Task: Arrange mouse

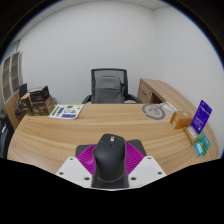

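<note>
A black computer mouse (110,158) sits between my gripper's (111,160) two fingers. The magenta pads (88,155) show on both sides of it and press against its flanks. The mouse is held above the near edge of a long wooden desk (90,130), its front pointing away from me. The mouse's underside is hidden.
An office chair (109,85) stands behind the desk. A booklet (66,111) lies at the desk's left, with dark equipment (38,99) beyond it. A round object (154,110), small boxes (181,118) and a purple card (201,114) stand at the right.
</note>
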`<state>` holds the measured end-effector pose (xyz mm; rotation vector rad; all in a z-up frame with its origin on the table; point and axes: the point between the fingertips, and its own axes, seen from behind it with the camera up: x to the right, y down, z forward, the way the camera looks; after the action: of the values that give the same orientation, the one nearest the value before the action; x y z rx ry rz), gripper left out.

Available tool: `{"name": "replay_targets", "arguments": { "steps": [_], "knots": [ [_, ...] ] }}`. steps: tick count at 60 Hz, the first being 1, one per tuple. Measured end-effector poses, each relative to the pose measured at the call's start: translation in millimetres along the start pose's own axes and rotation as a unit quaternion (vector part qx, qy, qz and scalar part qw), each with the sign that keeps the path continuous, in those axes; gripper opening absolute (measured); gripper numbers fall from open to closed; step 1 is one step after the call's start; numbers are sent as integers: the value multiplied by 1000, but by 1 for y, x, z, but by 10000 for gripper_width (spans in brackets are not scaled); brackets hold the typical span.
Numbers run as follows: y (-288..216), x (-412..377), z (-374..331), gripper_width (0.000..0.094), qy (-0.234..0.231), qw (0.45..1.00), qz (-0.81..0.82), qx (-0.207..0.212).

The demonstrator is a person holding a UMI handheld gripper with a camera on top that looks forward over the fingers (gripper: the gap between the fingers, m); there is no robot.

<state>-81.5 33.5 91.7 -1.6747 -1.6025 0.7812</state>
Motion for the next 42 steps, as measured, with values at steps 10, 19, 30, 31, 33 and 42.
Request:
{"name": "replay_targets", "arguments": {
  "steps": [10, 19, 30, 31, 33, 42],
  "knots": [
    [49, 8, 26, 352, -7, 1000, -2, -30],
    [70, 11, 37, 362, -7, 999, -11, -38],
    [91, 15, 43, 550, -3, 998, 9, -62],
    [91, 15, 43, 558, -5, 998, 14, -62],
    [89, 17, 42, 590, -7, 998, 21, -58],
    [88, 23, 35, 855, 2, 998, 15, -59]
  ]
}}
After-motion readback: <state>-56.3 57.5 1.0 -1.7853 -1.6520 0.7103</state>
